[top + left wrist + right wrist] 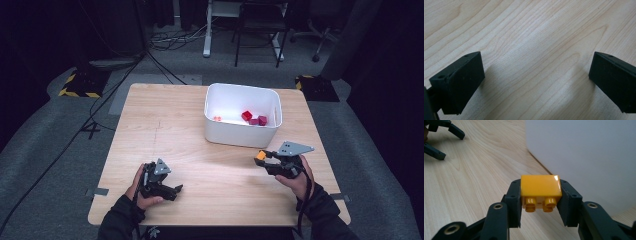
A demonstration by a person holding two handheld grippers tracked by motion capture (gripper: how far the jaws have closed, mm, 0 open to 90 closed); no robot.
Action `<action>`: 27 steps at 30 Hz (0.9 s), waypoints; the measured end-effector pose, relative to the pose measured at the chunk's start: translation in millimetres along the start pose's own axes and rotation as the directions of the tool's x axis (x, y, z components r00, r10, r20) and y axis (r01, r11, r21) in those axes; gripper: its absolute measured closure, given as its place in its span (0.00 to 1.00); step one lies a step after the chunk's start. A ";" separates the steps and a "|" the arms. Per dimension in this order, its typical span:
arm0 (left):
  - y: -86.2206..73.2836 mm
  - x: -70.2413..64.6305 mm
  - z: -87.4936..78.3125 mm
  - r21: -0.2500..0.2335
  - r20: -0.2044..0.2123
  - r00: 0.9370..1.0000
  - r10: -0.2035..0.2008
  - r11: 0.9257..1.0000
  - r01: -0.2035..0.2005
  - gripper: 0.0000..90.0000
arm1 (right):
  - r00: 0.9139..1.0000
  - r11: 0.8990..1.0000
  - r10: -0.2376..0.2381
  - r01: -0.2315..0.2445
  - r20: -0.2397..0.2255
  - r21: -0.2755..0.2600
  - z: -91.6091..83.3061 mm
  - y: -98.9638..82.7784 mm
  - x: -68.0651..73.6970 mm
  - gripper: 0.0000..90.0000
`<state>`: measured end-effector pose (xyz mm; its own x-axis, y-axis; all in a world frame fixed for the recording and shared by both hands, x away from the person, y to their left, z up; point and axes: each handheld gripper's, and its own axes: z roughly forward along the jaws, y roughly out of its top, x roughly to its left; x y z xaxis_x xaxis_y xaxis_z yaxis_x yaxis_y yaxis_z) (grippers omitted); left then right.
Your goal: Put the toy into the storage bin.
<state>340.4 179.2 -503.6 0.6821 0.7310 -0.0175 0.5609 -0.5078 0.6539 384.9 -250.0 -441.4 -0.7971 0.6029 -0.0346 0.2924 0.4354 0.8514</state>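
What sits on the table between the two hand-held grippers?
Nothing: in the high view, bare wood separates the left hand-held gripper from the right hand-held gripper holding the orange brick.

The high view looks forward and down over the whole wooden table (200, 150), while each gripper view peers close along its own jaws at that same tabletop, the right one facing the white bin (584, 152) just beyond its fingers (570, 202).

This looks like a lab or recording studio: dark curtains (385, 60) surround a lone wooden tabletop (165, 125) on grey carpet (45, 135), with cables (165, 37) trailing, hazard-striped stand bases (80, 85), and an office chair (320, 25) behind.
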 end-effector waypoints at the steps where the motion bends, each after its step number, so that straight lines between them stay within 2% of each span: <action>1: 0.0 0.0 0.0 0.000 0.000 1.000 0.000 1.000 0.000 0.00 | 1.000 1.000 0.005 -0.005 0.005 0.000 -1.8 -0.4 -1.2 0.66; 9: 0.0 0.0 0.0 0.000 0.000 1.000 0.000 1.000 0.000 0.00 | 0.999 1.000 0.009 -0.009 0.043 0.007 -10.3 -4.5 -7.8 0.66; 16: 0.0 0.0 0.0 0.000 0.000 1.000 0.000 1.000 0.000 0.00 | 0.998 1.000 0.020 -0.020 0.053 0.003 -15.2 -4.9 -10.0 0.66; 21: 0.0 0.0 0.0 0.000 0.000 1.000 0.000 1.000 0.000 0.00 | 0.998 1.000 0.016 -0.016 0.058 -0.004 -17.8 1.0 -10.8 0.66; 27: 0.0 0.0 0.0 0.000 0.000 1.000 0.000 1.000 0.000 0.00 | 0.997 0.999 0.004 -0.001 0.074 -0.035 -26.4 18.6 -12.2 0.66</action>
<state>340.5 179.2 -503.6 0.6821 0.7310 -0.0170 0.5609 -0.5082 0.6536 386.1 -267.0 -411.3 -0.7546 0.6524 -0.0703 0.2747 0.4113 0.8691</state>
